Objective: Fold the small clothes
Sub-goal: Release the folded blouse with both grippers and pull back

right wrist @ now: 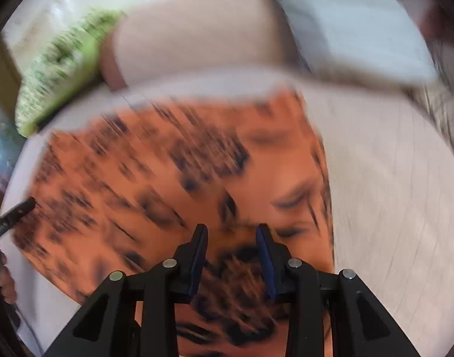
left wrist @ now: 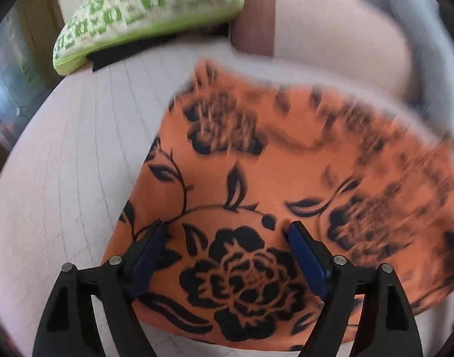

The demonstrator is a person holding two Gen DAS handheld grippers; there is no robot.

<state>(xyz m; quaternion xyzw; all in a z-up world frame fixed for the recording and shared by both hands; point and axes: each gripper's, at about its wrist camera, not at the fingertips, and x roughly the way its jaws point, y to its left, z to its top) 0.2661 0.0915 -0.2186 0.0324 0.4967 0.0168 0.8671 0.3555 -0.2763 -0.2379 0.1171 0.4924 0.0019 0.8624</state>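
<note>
An orange garment with a black flower print (left wrist: 256, 163) lies spread flat on a pale quilted surface (left wrist: 72, 163). My left gripper (left wrist: 227, 227) hovers over the garment's near left part, jaws wide apart, with only the flat cloth showing between them. In the blurred right wrist view the same garment (right wrist: 167, 178) fills the middle. My right gripper (right wrist: 231, 229) is over its near right part, close to the right edge, its blue pads (right wrist: 264, 255) standing apart with nothing pinched. A dark fingertip of the left gripper (right wrist: 18, 211) shows at the far left edge of the cloth.
A green-and-white cushion (left wrist: 143, 15) lies at the back left, and beside it a beige bolster with a brown end band (left wrist: 331, 38). A pale grey pillow (right wrist: 360, 29) sits at the back right. Bare quilted surface (right wrist: 390, 193) extends right of the garment.
</note>
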